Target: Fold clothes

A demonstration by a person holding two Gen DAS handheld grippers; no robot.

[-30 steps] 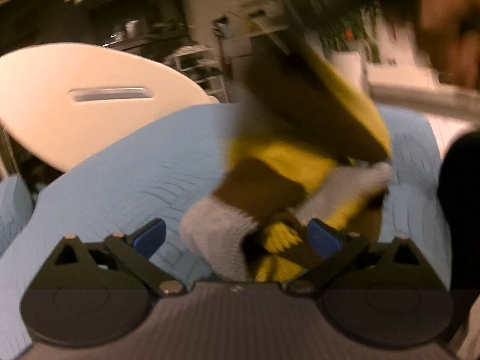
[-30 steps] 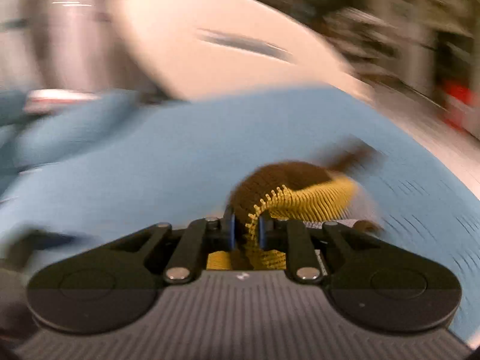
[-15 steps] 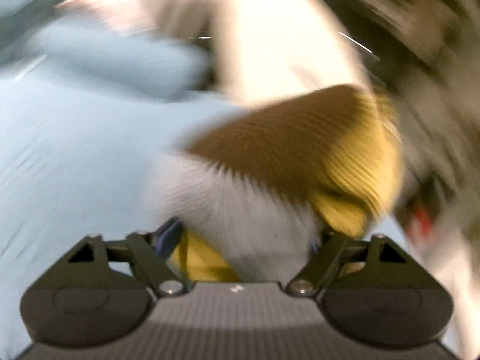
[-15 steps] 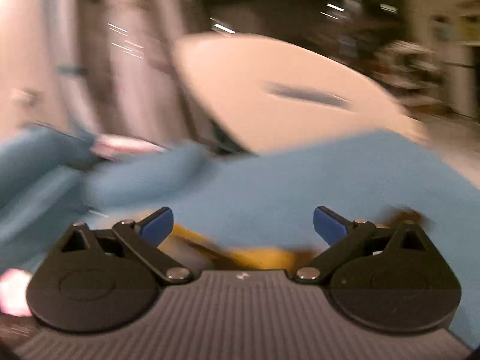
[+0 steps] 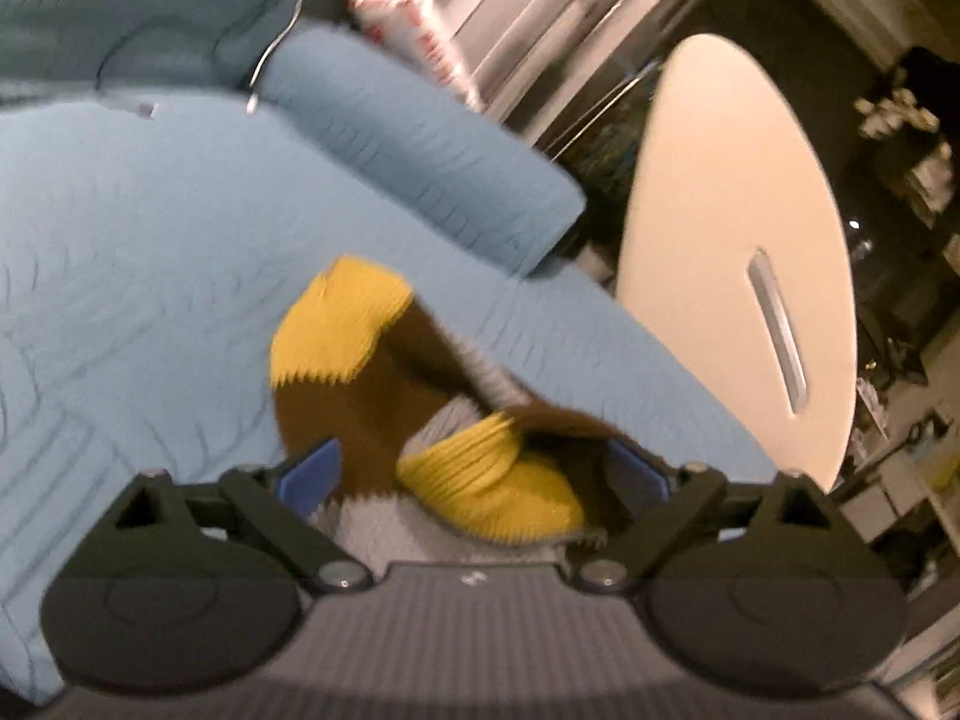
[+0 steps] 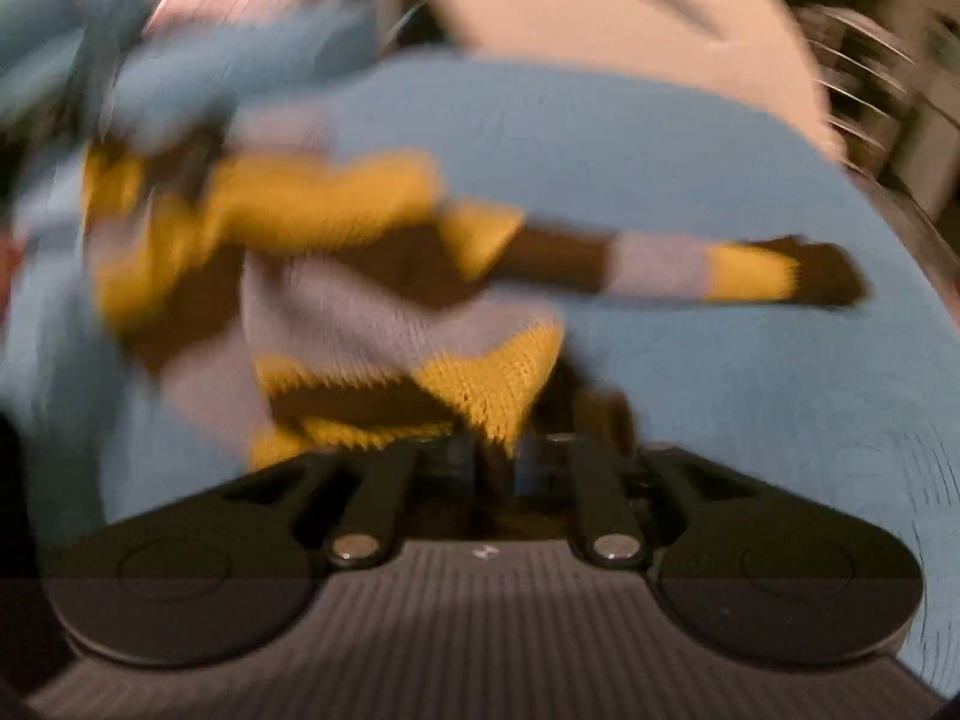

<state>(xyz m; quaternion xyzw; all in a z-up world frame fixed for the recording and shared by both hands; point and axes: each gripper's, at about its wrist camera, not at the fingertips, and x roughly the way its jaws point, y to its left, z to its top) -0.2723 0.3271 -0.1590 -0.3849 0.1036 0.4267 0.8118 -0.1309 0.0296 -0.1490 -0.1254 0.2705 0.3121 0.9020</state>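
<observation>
A knitted sweater in yellow, brown and grey (image 5: 372, 396) lies bunched on the blue bed cover (image 5: 150, 276). My left gripper (image 5: 471, 474) has its jaws wide and opening, with a yellow and grey fold of the sweater lying between the blue pads (image 5: 306, 474). In the right wrist view the sweater (image 6: 360, 312) spreads over the cover, one striped sleeve (image 6: 720, 270) stretched out to the right. My right gripper (image 6: 495, 456) is shut on the sweater's near yellow edge. The picture is blurred.
A blue pillow (image 5: 420, 138) lies at the head of the bed. A white oval board with a slot (image 5: 738, 228) stands beyond the bed's edge, seen too as the white oval board (image 6: 630, 18). Dark shelves and clutter fill the background.
My right gripper, wide open half a second ago, has dipped and shut on the sweater's edge. The left view has swung round, and the sweater now lies lower on the bed.
</observation>
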